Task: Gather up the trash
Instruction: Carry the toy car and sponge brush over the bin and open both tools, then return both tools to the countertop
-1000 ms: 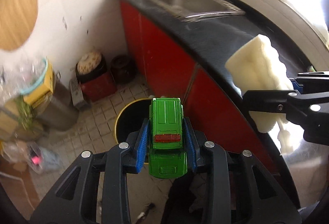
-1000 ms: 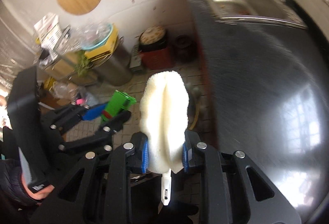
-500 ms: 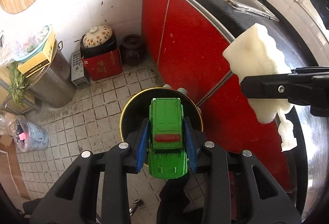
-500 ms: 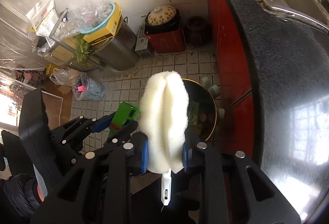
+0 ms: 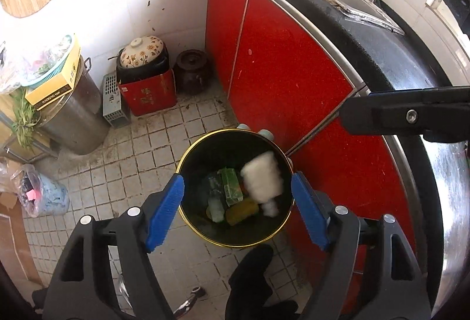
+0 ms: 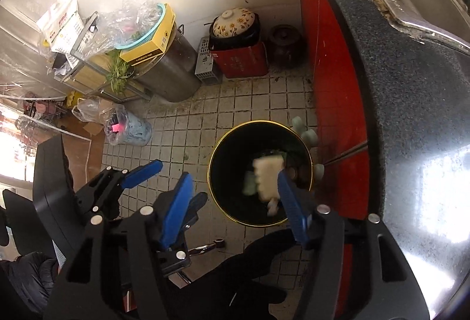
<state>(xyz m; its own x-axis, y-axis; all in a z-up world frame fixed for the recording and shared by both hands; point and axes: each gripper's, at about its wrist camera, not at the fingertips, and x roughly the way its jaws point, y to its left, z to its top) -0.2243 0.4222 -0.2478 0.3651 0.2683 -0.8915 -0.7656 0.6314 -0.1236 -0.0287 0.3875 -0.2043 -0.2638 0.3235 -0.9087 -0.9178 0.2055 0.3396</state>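
Both opening, nothing between the jaws: left gripper (image 5: 236, 208) and right gripper (image 6: 235, 207) above the bin (image 5: 188, 220). Sponge (image 5: 263, 180) and green toy car (image 5: 232, 186) blurred inside it. Risk: a bounce off the rim, or knocking the bin over.

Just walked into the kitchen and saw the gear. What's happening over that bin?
A person holds a two-finger gripper in each hand above the black bin on the tiled floor by the red cabinets. Both the left gripper and the right gripper are opening with nothing between their jaws. The green toy car lies among the trash inside, and the white sponge brush, blurred, is dropping in.
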